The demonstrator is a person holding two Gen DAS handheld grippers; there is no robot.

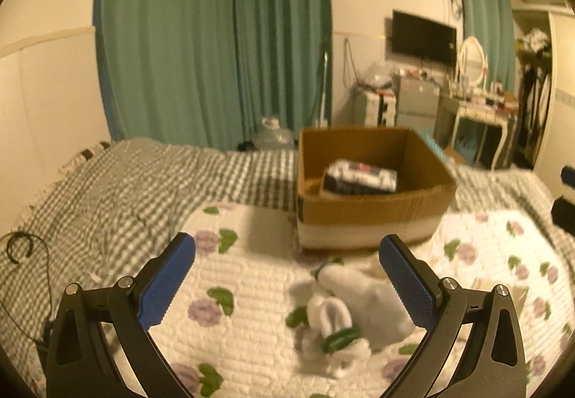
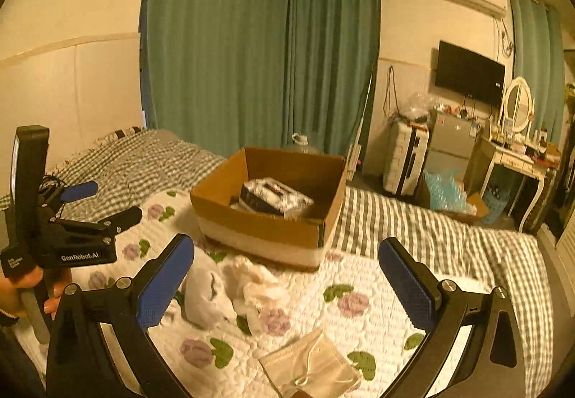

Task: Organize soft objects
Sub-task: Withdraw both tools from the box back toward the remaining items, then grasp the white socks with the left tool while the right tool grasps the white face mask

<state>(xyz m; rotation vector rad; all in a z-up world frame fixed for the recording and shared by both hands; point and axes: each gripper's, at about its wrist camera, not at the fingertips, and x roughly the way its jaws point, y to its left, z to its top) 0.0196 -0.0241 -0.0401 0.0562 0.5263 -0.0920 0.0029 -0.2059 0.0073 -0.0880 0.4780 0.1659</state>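
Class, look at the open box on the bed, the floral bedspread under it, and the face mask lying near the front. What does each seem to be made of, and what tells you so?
Box: corrugated cardboard, matte brown, with stiff folded walls.
Floral bedspread: quilted fabric, probably cotton; it has puffy stitched ridges.
Face mask: likely thin non-woven fabric, pleated, with thin ear loops.

Matt brown cardboard box [image 2: 266, 218] with a glossy plastic-wrapped packet [image 2: 275, 200] inside. Quilted, bumpy floral cloth blanket [image 2: 359, 276]. At six o'clock, a thin papery face mask [image 2: 316, 369]. Soft fluffy white socks [image 1: 345, 311].
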